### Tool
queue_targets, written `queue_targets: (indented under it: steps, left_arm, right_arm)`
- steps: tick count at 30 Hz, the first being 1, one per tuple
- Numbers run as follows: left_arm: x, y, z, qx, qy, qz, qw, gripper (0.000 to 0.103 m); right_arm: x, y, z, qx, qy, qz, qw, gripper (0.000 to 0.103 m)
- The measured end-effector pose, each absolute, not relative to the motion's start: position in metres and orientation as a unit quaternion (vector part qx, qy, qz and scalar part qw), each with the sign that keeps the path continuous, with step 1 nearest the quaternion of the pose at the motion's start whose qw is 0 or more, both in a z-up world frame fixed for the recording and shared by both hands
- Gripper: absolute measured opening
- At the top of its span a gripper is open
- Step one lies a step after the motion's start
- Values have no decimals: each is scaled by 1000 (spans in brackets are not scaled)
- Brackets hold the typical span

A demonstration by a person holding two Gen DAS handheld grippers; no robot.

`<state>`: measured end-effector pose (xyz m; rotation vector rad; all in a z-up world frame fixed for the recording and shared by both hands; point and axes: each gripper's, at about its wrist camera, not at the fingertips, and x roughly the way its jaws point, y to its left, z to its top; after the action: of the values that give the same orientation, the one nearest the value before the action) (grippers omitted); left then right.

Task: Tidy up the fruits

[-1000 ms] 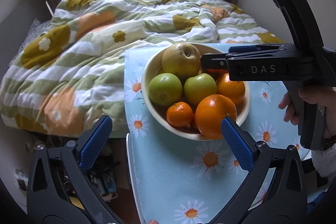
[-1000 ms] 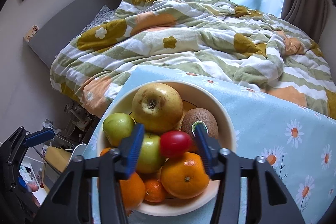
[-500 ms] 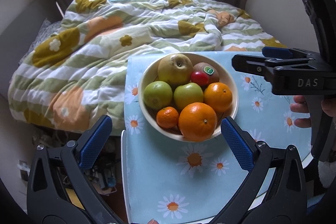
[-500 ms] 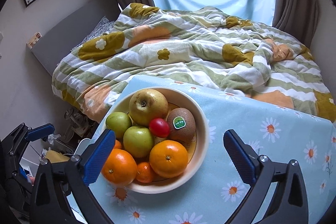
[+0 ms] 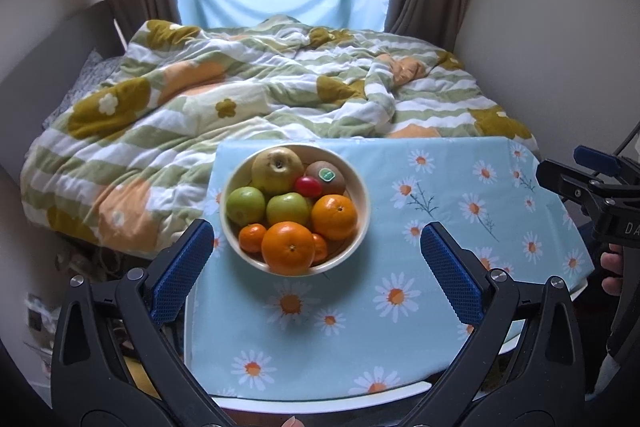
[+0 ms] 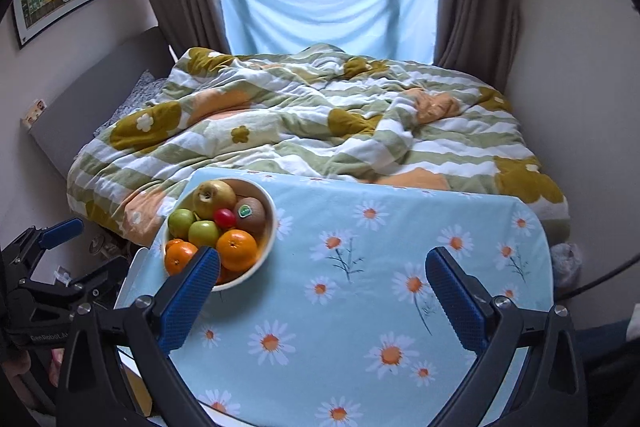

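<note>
Daisy-print tablecloth (image 5: 400,307) carries the fruit bowl (image 5: 362,219), whose oranges (image 5: 288,247) hide the lower fruit. Both left gripper (image 5: 318,267) and right gripper (image 6: 322,291) gape wide, holding nothing; the right one's pad covers the bowl's near rim

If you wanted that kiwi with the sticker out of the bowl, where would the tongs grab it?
Probably across the kiwi's narrow middle, coming straight down from above. It lies on its side at the back of the bowl, its top exposed, with the small red fruit pressed against its left.

L gripper (image 5: 316,265) wide open, empty, near fruit bowl (image 5: 358,219) on daisy cloth (image 5: 400,307).
</note>
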<state>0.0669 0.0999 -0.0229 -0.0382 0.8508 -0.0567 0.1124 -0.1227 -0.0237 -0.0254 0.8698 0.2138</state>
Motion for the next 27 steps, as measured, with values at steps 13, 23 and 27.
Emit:
queue_targets:
  steps: [13, 23, 27]
  left_arm:
    - [42, 60, -9, -15, 389, -36, 920, 103]
    - [39, 53, -1, -11, 378, -32, 925, 103]
    - [40, 53, 0, -11, 376, -29, 926, 103]
  right_arm:
    - [71, -179, -19, 1, 409, 33, 912, 102]
    - [64, -188, -15, 8, 398, 30, 917, 102]
    - [65, -189, -15, 9, 398, 29, 917, 102]
